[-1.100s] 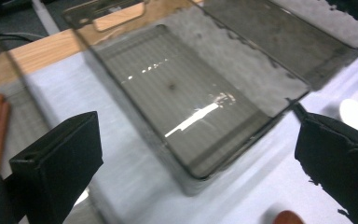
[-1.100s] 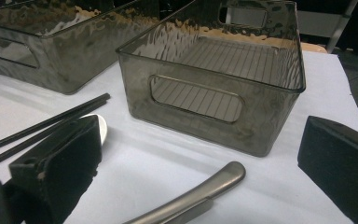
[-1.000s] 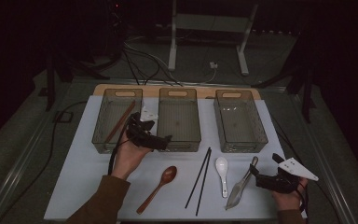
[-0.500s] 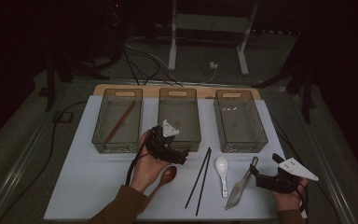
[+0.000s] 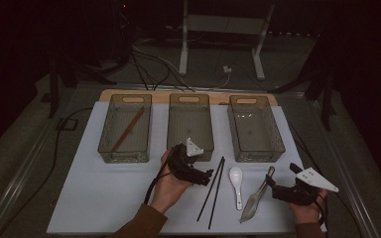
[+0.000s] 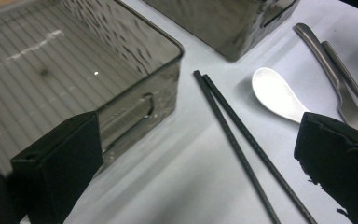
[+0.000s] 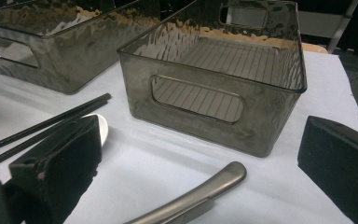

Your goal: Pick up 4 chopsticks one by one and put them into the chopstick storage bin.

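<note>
black chopsticks point(image 5: 213, 186), white spoon point(image 5: 236, 176), smoky ribbed bins point(image 5: 190, 126)

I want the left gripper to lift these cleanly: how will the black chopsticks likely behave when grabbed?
The black chopsticks look thin, straight and stiff, so they probably won't flop. They lie as a loose pair on the white mat, so one may slide or roll away from the other. Their slim, seemingly smooth shafts could slip between the open left gripper jaws.

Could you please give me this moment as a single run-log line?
left gripper: open, over mat beside black chopsticks | right gripper: open, by metal tongs | white spoon: on mat | left bin: holds brown stick
</note>
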The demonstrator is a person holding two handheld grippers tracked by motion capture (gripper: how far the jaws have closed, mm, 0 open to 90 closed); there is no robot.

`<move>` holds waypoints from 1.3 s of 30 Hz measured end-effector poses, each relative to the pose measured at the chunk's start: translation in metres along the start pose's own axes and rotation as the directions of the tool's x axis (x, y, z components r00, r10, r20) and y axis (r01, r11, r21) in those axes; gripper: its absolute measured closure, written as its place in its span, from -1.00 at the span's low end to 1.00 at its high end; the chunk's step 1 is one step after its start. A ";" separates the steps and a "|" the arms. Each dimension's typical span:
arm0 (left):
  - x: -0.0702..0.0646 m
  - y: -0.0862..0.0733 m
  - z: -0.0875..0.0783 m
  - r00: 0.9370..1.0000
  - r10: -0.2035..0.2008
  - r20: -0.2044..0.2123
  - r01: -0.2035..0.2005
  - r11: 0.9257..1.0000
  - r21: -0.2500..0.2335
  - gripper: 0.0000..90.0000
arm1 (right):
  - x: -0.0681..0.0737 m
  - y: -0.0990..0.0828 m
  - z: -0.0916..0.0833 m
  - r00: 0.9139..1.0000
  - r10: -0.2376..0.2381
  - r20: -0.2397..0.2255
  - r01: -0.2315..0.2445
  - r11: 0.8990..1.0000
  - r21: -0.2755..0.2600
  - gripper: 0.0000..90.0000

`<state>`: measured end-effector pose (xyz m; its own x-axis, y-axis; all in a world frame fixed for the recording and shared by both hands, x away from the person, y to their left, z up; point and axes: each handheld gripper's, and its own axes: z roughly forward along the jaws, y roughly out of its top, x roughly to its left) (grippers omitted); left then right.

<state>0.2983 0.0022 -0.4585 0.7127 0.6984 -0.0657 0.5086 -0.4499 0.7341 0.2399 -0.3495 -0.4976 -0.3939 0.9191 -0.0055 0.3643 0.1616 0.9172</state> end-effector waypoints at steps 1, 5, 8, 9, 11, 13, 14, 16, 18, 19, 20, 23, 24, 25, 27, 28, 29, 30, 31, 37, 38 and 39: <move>-0.002 -0.001 0.002 1.000 0.001 0.005 -0.001 1.000 0.002 -0.95 | 0.000 0.000 0.000 1.000 0.000 0.001 0.000 1.000 0.000 -1.00; -0.012 -0.005 0.008 1.000 0.013 0.018 -0.013 1.000 0.018 -0.95 | 0.000 0.000 0.000 1.000 -0.002 -0.001 0.002 1.000 -0.001 -1.00; -0.019 -0.008 0.015 0.999 0.024 0.034 -0.025 0.999 0.040 -0.95 | 0.000 0.000 0.000 1.000 -0.001 -0.001 0.001 1.000 -0.001 -1.00; -0.021 -0.008 0.018 0.999 0.028 0.039 -0.030 0.998 0.046 -0.94 | 0.000 0.000 0.000 1.000 -0.001 -0.001 0.001 1.000 -0.001 -1.00; -0.025 -0.010 0.024 0.998 0.035 0.049 -0.038 0.997 0.060 -0.88 | 0.000 0.000 0.000 1.000 -0.003 -0.001 0.003 1.000 -0.002 -1.00; -0.028 -0.011 0.030 0.998 0.044 0.051 -0.048 0.996 0.074 -0.83 | 0.000 0.000 0.000 1.000 -0.001 0.000 0.001 1.000 -0.002 -1.00; -0.030 -0.012 0.033 0.998 0.045 0.049 -0.049 0.996 0.080 -0.82 | 0.000 0.000 0.000 1.000 -0.001 0.000 0.001 1.000 -0.002 -1.00; -0.033 -0.014 0.039 0.998 0.047 0.032 -0.049 0.994 0.093 -0.65 | 0.000 0.000 0.000 1.000 -0.001 -0.001 0.001 1.000 -0.002 -1.00; -0.034 -0.016 0.044 0.999 0.034 0.026 -0.036 0.994 0.107 -0.49 | 0.000 0.000 0.000 1.000 -0.003 0.000 0.003 1.000 -0.003 -1.00; -0.034 -0.017 0.046 0.998 0.036 0.041 -0.040 0.994 0.105 -0.31 | 0.000 0.000 0.000 1.000 -0.004 -0.001 0.004 1.000 -0.003 -1.00; -0.034 -0.018 0.049 0.998 0.037 0.057 -0.043 0.993 0.110 -0.11 | -0.001 0.000 0.000 1.000 -0.003 -0.001 0.003 1.000 -0.003 -1.00; -0.038 -0.020 0.055 0.997 0.043 0.062 -0.051 0.990 0.134 0.26 | 0.000 0.000 0.000 1.000 -0.003 -0.001 0.003 1.000 -0.003 -1.00; -0.039 -0.020 0.057 0.997 0.040 0.060 -0.048 0.989 0.142 0.34 | 0.000 0.000 0.000 1.000 -0.004 0.000 0.004 1.000 -0.003 -1.00; -0.039 -0.020 0.059 0.997 0.036 0.070 -0.046 0.988 0.147 0.44 | 0.000 0.000 0.000 1.000 -0.004 -0.001 0.004 1.000 -0.003 -1.00; -0.040 -0.021 0.062 0.998 0.041 0.039 -0.047 0.985 0.166 0.57 | 0.000 0.000 0.000 1.000 -0.004 -0.002 0.004 1.000 -0.003 -1.00; -0.040 -0.022 0.063 0.999 0.034 0.034 -0.040 0.985 0.168 0.61 | 0.000 0.000 -0.001 1.000 -0.004 -0.001 0.004 1.000 -0.004 -1.00; -0.040 -0.023 0.063 0.999 0.034 0.021 -0.037 0.986 0.165 0.67 | 0.000 0.000 -0.001 1.000 -0.004 -0.001 0.004 1.000 -0.004 -1.00; -0.039 -0.023 0.063 0.999 0.032 0.016 -0.034 0.985 0.167 0.74 | 0.000 0.000 -0.001 1.000 -0.003 -0.001 0.003 1.000 -0.005 -1.00; -0.039 -0.023 0.063 1.000 0.023 0.012 -0.025 0.986 0.167 0.79 | 0.000 0.000 -0.001 1.000 -0.002 -0.001 0.002 1.000 -0.004 -1.00; -0.033 -0.024 0.060 0.998 0.016 -0.068 -0.003 0.983 0.181 0.91 | 0.000 0.000 -0.002 1.000 -0.003 -0.001 0.003 1.000 -0.005 -1.00; -0.030 -0.024 0.059 0.997 0.012 -0.073 0.002 0.984 0.180 0.92 | -0.001 0.000 -0.002 1.000 -0.003 0.000 0.003 1.000 -0.005 -1.00; -0.029 -0.025 0.059 0.998 0.003 -0.069 0.009 0.984 0.179 0.92 | -0.001 0.000 -0.002 1.000 -0.002 0.000 0.002 1.000 -0.005 -1.00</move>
<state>0.2937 -0.0396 -0.5144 0.6793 0.7336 -0.0165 0.5931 -0.5357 0.6010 0.2389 -0.3507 -0.4967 -0.3948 0.9187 -0.0078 0.3594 0.1623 0.9190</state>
